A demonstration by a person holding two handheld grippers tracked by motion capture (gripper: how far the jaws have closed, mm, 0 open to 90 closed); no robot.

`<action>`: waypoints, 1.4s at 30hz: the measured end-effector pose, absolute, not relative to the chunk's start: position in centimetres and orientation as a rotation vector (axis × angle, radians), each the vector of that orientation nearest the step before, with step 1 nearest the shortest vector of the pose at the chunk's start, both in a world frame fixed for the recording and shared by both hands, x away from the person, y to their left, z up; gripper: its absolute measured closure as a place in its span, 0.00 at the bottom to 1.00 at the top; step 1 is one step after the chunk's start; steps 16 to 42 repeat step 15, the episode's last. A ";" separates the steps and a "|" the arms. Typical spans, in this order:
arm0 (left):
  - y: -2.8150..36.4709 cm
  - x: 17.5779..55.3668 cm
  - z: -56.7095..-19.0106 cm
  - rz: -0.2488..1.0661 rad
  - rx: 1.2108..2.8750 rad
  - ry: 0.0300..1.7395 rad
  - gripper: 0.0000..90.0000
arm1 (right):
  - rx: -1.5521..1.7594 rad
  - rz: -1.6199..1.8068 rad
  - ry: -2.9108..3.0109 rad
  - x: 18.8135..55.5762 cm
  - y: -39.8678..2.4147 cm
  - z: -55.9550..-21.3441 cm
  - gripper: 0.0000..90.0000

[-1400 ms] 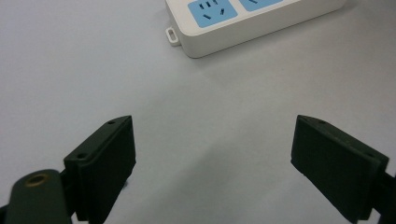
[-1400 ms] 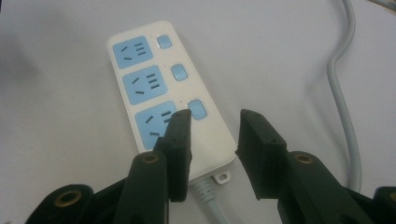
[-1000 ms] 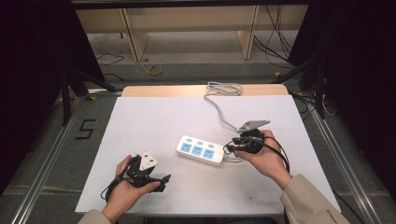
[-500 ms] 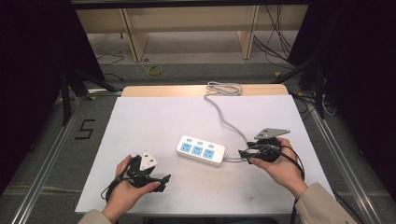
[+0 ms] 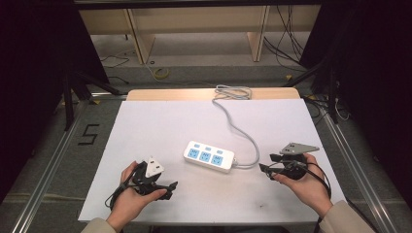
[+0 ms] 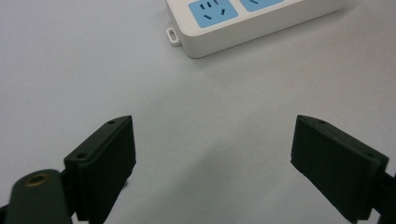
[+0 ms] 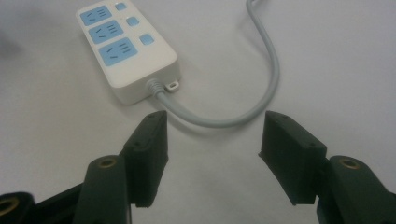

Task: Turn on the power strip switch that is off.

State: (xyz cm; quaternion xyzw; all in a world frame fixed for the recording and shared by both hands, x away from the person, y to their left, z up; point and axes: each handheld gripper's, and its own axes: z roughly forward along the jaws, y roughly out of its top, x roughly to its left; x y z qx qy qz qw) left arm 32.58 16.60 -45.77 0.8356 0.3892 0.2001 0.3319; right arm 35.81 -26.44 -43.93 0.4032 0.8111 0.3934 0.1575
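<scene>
A white power strip (image 5: pixel 209 157) with blue sockets lies in the middle of the white table (image 5: pixel 160 121); its grey cable (image 5: pixel 238 127) loops off its right end and runs to the far edge. My right gripper (image 5: pixel 266 163) rests to the right of the strip, pointing at the cable loop. Its jaws have just been opening and now stand wide with nothing between them, the cable (image 7: pixel 224 120) lying just beyond the fingertips (image 7: pixel 149 140). My left gripper (image 5: pixel 171 190) sits at the near left, open and empty, with the strip's corner (image 6: pixel 243 23) ahead of it.
Coiled cable (image 5: pixel 233 91) lies at the table's far edge. Wooden shelving legs (image 5: pixel 138 39) and loose wires (image 5: pixel 286 29) stand on the floor behind. Metal rails (image 5: pixel 53 160) run along both sides of the table.
My right gripper has drawn back to the right, away from the power strip's end, and its jaws have spread apart. The left hand has stayed where it was.
</scene>
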 end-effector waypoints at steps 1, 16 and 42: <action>16.6 32.6 -45.8 0.523 2.181 1.018 0.15 | 1.158 1.129 2.316 35.7 -26.6 -44.0 0.45; 16.5 32.5 -45.7 0.514 2.189 1.002 0.15 | 1.180 1.146 2.287 35.0 -27.5 -44.6 0.41; 16.5 32.5 -45.7 0.514 2.189 1.002 0.15 | 1.180 1.146 2.287 35.0 -27.5 -44.6 0.41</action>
